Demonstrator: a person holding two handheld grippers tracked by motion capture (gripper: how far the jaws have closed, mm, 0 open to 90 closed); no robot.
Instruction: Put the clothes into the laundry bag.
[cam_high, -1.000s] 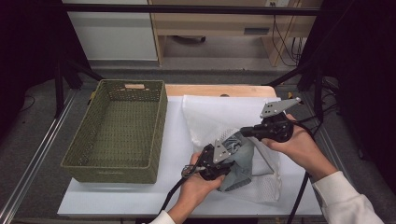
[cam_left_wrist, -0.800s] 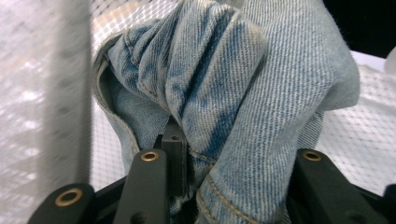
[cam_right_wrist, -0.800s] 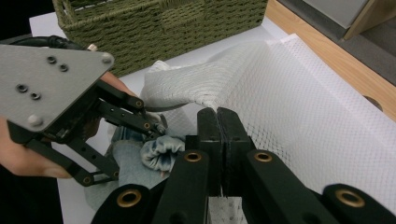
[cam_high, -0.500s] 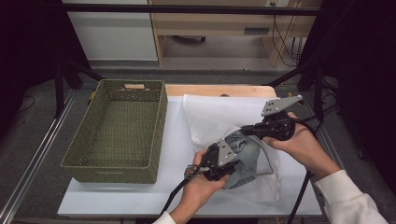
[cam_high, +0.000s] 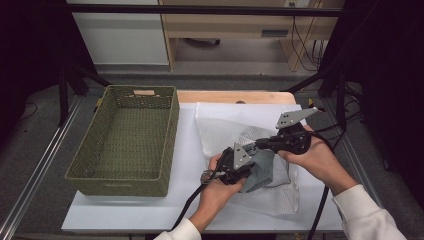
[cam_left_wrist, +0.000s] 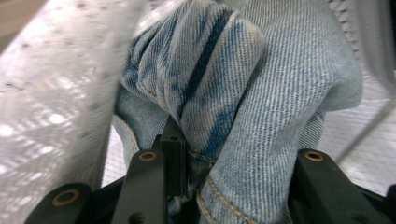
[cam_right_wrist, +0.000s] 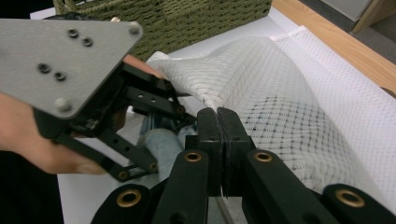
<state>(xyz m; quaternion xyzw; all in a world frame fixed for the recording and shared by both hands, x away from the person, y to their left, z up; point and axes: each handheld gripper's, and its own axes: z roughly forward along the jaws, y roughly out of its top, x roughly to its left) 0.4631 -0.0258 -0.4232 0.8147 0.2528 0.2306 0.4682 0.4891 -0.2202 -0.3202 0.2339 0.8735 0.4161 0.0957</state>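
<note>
A folded piece of blue denim (cam_left_wrist: 261, 93) is pinched between the jaws of my left gripper (cam_left_wrist: 243, 154), which is shut on it. In the high view the left gripper (cam_high: 250, 165) pushes the denim (cam_high: 267, 172) into the mouth of a white mesh bag (cam_high: 235, 125) lying on the table. My right gripper (cam_right_wrist: 218, 116) is shut on the bag's upper edge (cam_right_wrist: 196, 88) and lifts it, so the mouth gapes. In the high view the right gripper (cam_high: 255, 146) sits just above and right of the left one. The mesh covers part of the denim.
A green woven basket (cam_high: 170, 135) with nothing inside stands at the left of the white tabletop (cam_high: 130, 210); its wall (cam_right_wrist: 187, 18) also shows in the right gripper view. A wooden strip (cam_high: 230, 96) runs along the table's far edge. Cables trail off the near edge.
My left gripper has carried the denim a little away from the person and to the right, deeper under the lifted mesh. The right gripper has stayed in place on the bag's edge.
</note>
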